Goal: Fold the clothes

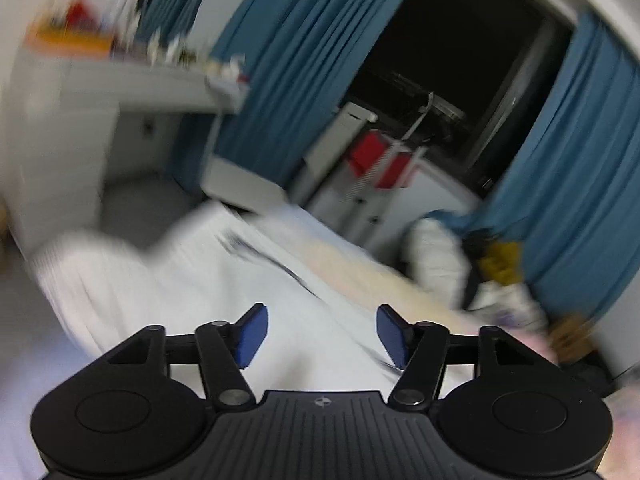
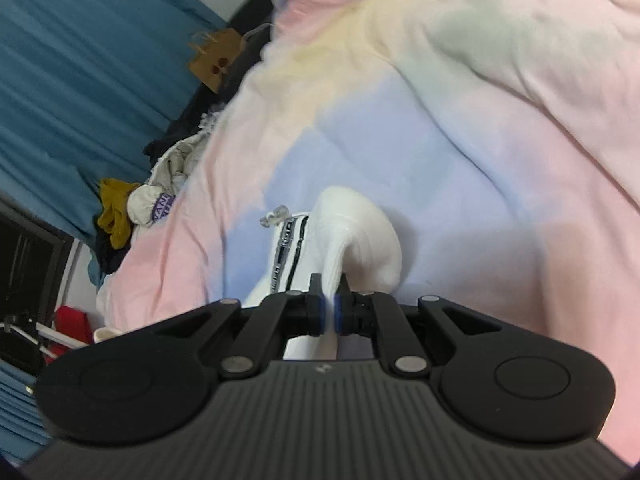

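A white ribbed garment with a black-edged zipper lies on a pastel pink, blue and yellow bed cover. My right gripper is shut on a bunched fold of this garment, which rises between its blue pads. In the blurred left wrist view the same white garment spreads out below and ahead. My left gripper is open and empty above it, its blue pads wide apart.
Teal curtains hang around a dark window. A pile of other clothes, white and mustard, lies at the bed's edge beside a brown paper bag. A white desk with a shelf and red items stand beyond the bed.
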`<act>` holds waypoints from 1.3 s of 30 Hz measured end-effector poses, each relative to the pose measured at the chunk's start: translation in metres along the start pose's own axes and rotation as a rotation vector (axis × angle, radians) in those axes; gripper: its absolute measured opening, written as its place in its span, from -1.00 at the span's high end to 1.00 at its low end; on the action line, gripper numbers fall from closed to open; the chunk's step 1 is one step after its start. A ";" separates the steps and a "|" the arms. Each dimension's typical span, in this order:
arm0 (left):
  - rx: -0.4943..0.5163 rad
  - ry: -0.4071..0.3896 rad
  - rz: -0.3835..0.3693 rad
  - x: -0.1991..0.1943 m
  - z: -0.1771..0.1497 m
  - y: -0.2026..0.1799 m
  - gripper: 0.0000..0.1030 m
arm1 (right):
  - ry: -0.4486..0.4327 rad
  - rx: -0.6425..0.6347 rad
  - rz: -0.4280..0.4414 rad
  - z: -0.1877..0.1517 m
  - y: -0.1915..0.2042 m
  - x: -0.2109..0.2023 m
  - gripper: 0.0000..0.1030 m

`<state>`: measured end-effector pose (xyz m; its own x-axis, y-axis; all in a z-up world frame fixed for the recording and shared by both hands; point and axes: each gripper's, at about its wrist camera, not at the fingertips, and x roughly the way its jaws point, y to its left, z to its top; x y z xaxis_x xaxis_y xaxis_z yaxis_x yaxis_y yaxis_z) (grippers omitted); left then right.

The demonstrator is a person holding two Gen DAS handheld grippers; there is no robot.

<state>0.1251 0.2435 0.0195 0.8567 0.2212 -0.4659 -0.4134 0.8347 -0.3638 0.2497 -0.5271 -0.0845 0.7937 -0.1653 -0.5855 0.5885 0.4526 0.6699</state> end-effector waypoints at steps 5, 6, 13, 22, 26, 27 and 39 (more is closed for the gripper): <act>0.016 0.055 0.071 0.082 0.055 0.032 -0.33 | -0.087 -0.146 0.042 0.000 0.035 -0.005 0.85; 0.016 0.052 0.087 0.098 0.062 0.038 -0.33 | -0.092 -0.158 0.041 0.001 0.038 -0.004 0.85; -0.055 0.174 0.058 0.200 0.095 0.083 -0.33 | -0.089 -0.218 0.012 0.005 0.049 0.022 0.85; 0.029 0.160 0.054 0.200 0.104 0.062 0.85 | -0.127 -0.275 0.012 -0.006 0.060 0.032 0.85; 0.039 0.063 -0.011 0.133 0.120 0.044 0.88 | -0.116 -0.239 0.032 -0.002 0.054 0.024 0.85; 0.038 0.043 -0.041 0.108 0.123 0.041 0.88 | -0.113 -0.229 0.041 -0.001 0.052 0.021 0.85; -0.120 0.001 -0.196 -0.173 0.011 0.113 0.85 | 0.062 -0.062 0.107 0.022 0.001 0.000 0.84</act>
<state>-0.0665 0.3046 0.0681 0.9240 0.0604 -0.3776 -0.2729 0.7959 -0.5404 0.2537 -0.5461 -0.0739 0.8392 -0.0601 -0.5405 0.4889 0.5187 0.7014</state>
